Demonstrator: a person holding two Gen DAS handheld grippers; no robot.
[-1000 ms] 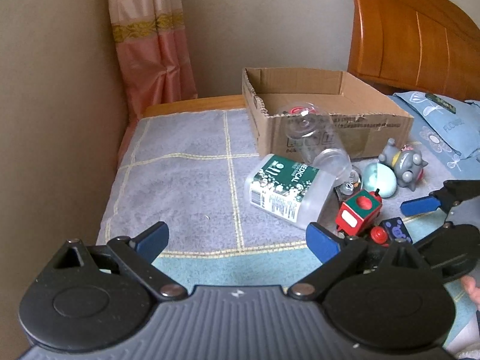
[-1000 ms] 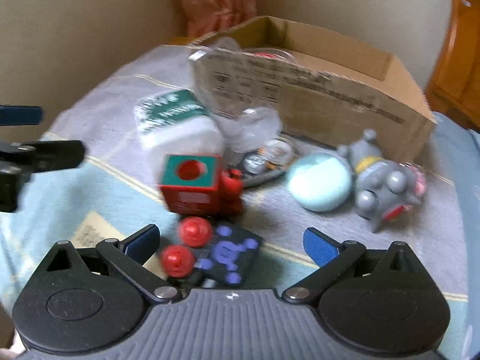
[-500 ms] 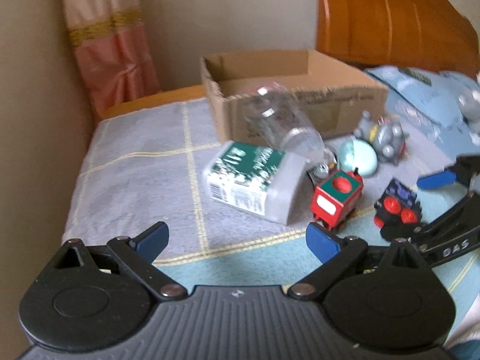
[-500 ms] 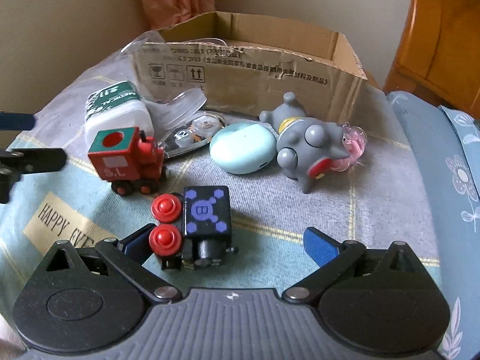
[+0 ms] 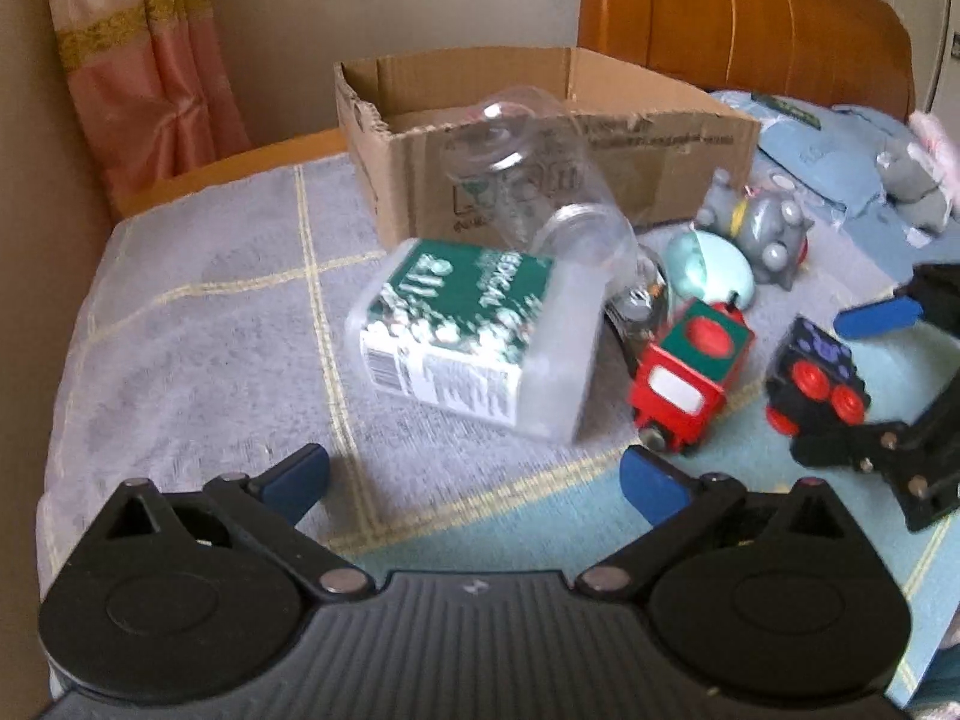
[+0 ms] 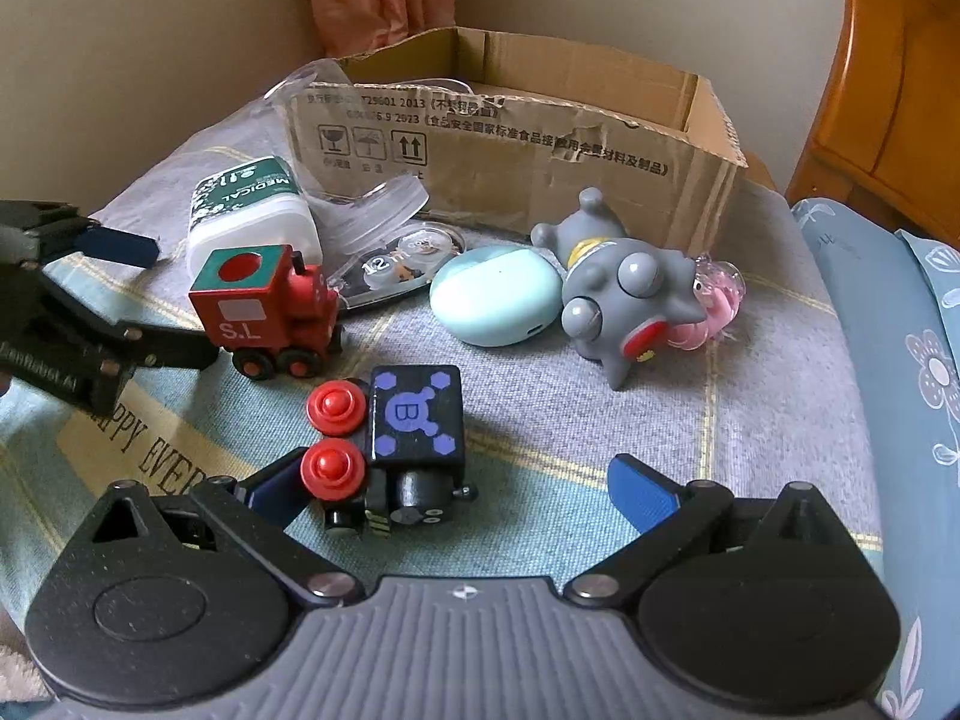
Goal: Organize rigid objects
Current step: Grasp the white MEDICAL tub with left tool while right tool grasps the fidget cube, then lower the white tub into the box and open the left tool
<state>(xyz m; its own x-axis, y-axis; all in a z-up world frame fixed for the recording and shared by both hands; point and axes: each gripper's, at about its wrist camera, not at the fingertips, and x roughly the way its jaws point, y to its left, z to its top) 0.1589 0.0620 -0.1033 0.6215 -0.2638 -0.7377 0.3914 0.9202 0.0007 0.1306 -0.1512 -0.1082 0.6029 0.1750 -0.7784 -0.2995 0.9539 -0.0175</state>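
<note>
Right wrist view shows the right gripper (image 6: 453, 483), fingers released, straddling the black fidget cube (image 6: 414, 420): next, clench, then lift toward the cardboard box (image 6: 510, 144).

Looked down over a bed (image 6: 750, 420) spread with a grey and blue blanket. Right claw (image 6: 456, 489) stood wide open, black cube toy (image 6: 414, 420) with red knobs lying between its fingers, just beside the left one. Beyond, toward the bed's far edge: red wooden train (image 6: 264, 306), mint oval case (image 6: 495, 294), grey squeeze figure (image 6: 624, 294), white medical bottle (image 6: 252, 210), cardboard box (image 6: 510, 150). Left claw (image 6: 150, 300) at the left side, open, near the train.
</note>
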